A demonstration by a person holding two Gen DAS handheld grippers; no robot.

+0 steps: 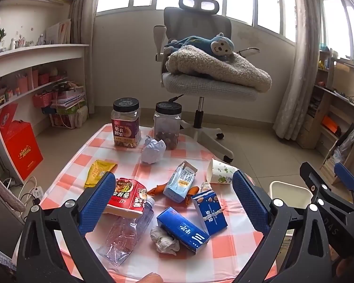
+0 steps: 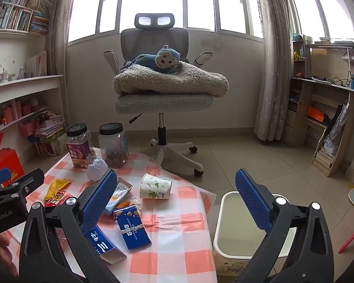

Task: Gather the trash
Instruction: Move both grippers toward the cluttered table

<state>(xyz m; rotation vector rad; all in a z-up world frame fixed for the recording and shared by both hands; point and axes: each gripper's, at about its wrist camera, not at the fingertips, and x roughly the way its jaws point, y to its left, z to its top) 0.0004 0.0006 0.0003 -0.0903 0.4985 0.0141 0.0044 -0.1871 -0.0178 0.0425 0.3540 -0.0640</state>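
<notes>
Both claws sit closest to the lenses, each spread to its widest with nothing between the pads: the left claw (image 1: 174, 200) hangs over the litter, the right claw (image 2: 177, 202) straddles the tabletop's edge and the bin, as if the work is split between picking and dropping.

Under them the tabletop (image 1: 236, 243), covered in orange-and-white check, carries all the trash in one loose heap near its front, within easy reach. Just off its right edge on the floor stands the white bin (image 2: 226, 214), open-topped and seemingly empty, placed so a short swing carries each piece over the rim.

Among the litter, the crushed clear bottle (image 1: 122, 235) lies on its side with a red snack wrapper (image 1: 127, 195) draped over its neck. Beside it lie a dark blue carton (image 1: 184, 231), a second blue carton (image 1: 211, 212) standing tilted, a pale milk carton (image 1: 180, 181) and a tipped paper cup (image 1: 220, 172), which is nearest the bin.

Smaller still are a yellow sachet (image 1: 99, 173), a white paper ball (image 1: 153, 151) and a crumpled tissue (image 1: 164, 239).

Two lidded snack jars (image 1: 126, 126) stand upright at the far edge, apart from the heap, probably meant to stay.

No piece looks collected yet.
</notes>
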